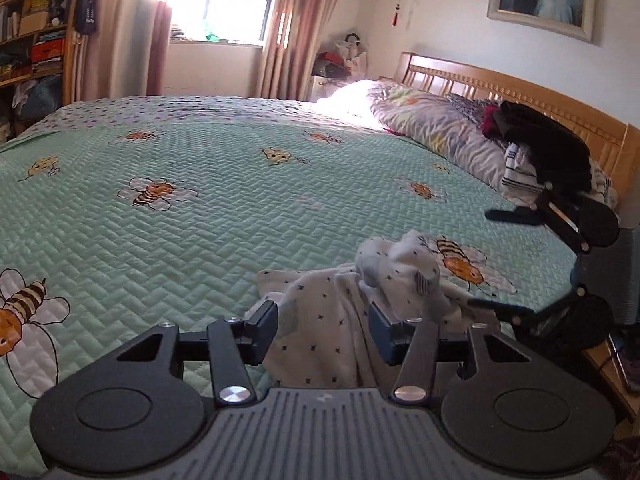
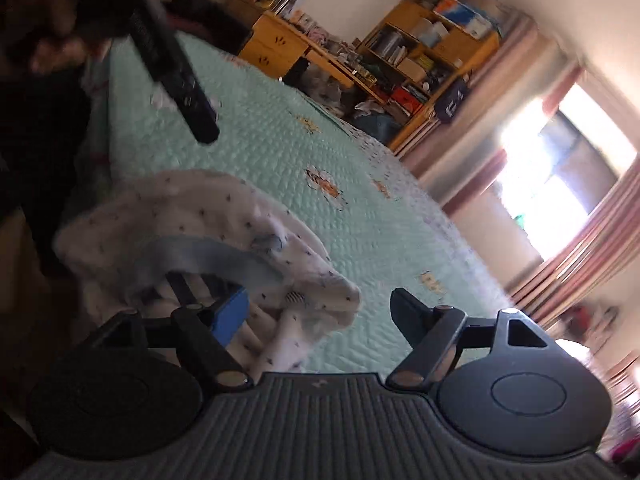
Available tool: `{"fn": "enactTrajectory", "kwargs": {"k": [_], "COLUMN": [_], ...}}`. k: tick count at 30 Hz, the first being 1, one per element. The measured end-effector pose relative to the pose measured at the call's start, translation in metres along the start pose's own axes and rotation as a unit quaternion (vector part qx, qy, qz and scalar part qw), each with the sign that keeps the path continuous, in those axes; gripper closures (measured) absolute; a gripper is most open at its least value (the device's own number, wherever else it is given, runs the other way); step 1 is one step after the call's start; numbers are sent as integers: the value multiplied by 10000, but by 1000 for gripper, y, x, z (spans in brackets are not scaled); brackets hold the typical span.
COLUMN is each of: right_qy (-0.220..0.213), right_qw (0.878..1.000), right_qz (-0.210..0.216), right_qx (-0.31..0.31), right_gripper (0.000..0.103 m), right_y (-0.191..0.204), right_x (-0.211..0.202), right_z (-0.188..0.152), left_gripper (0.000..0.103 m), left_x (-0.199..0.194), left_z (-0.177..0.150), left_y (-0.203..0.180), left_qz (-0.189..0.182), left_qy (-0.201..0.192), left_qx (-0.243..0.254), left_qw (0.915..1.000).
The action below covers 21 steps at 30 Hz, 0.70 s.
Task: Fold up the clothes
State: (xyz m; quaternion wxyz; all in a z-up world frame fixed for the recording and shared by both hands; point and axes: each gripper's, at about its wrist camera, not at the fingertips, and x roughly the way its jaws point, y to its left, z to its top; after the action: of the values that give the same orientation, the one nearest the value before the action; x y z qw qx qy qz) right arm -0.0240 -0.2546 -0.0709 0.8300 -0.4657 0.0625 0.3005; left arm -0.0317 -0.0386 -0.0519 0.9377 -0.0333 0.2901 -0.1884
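A white garment (image 1: 320,320) with small dark stars and pale blue trim lies crumpled on the green bee-print bedspread (image 1: 200,208) near its front right edge. My left gripper (image 1: 323,318) stands open, its jaws on either side of a fold of the garment without pressing it. My right gripper (image 1: 500,260) is just right of the garment, jaws wide apart. In the right wrist view the right gripper (image 2: 320,312) is open; the garment (image 2: 208,216) drapes over its blue left pad (image 2: 232,314), and the right finger is over bare bedspread.
A rolled floral quilt (image 1: 432,128) and a black garment (image 1: 552,144) lie along the wooden headboard (image 1: 500,84). A wooden nightstand (image 1: 612,376) stands at the bed's right edge. Shelves (image 2: 424,52) and a curtained window (image 1: 228,4) are beyond the bed.
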Motion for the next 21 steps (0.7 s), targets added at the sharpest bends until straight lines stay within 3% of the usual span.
{"fn": "enactTrajectory", "kwargs": {"k": [2, 8, 13, 21], "right_qy": [12, -284, -194, -804], "right_qw": [9989, 9984, 9950, 9825], "right_qz": [-268, -435, -431, -355], "right_qx": [-379, -236, -877, -1642], "right_gripper": [24, 23, 23, 21], "right_y": [4, -8, 2, 11], "right_x": [9, 28, 42, 31], "right_z": [0, 6, -2, 14], "left_gripper": [45, 37, 36, 32], "left_x": [2, -4, -10, -10], "left_z": [-3, -13, -19, -22], "left_y": [-6, -11, -2, 3], "left_qz": [-34, -139, -109, -96], "left_qy": [101, 287, 332, 379], "left_qx": [82, 61, -103, -237], "left_qw": [9999, 9995, 9993, 9990]}}
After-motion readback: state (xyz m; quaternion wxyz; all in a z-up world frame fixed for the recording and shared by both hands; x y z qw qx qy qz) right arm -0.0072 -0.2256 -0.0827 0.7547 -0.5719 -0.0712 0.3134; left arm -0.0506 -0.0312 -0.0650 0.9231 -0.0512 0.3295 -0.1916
